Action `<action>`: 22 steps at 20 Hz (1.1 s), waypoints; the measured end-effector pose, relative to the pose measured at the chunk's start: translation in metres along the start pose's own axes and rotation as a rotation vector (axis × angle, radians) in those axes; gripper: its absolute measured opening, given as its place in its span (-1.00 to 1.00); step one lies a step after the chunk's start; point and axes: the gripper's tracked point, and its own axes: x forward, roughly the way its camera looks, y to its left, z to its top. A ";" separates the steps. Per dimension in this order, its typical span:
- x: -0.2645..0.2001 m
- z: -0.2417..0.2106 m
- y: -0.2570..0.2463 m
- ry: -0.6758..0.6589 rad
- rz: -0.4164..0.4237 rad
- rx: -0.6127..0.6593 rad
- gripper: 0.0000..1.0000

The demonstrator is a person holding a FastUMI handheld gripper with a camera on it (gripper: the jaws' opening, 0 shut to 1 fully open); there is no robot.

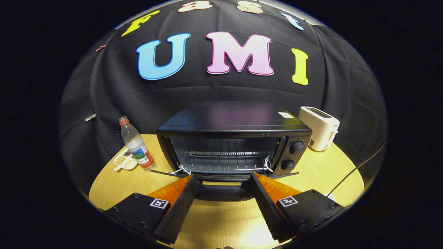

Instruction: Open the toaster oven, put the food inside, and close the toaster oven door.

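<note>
A black toaster oven [235,121] stands on the wooden table [318,173], just ahead of the fingers. Its door [221,194] is folded down flat toward me, and the handle edge lies between the two fingertips. Inside, the wire rack [221,155] is bare. My gripper [224,175] is open with its fingers wide apart at the door's front edge, pressing on nothing. The food sits in a small white dish [125,162] on the table to the left of the oven, well off to the side of the left finger.
A plastic bottle [136,145] with a red cap stands right beside the dish, between it and the oven. A white pop-up toaster [320,128] stands at the oven's right rear. A thin dark cable [356,169] runs over the table's right side.
</note>
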 end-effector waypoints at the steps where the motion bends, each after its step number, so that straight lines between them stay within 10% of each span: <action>1: -0.002 -0.005 0.000 0.012 0.000 -0.002 0.96; 11: -0.016 -0.076 0.000 0.261 0.045 0.037 0.96; 22: -0.033 -0.046 -0.025 0.232 0.137 0.039 0.96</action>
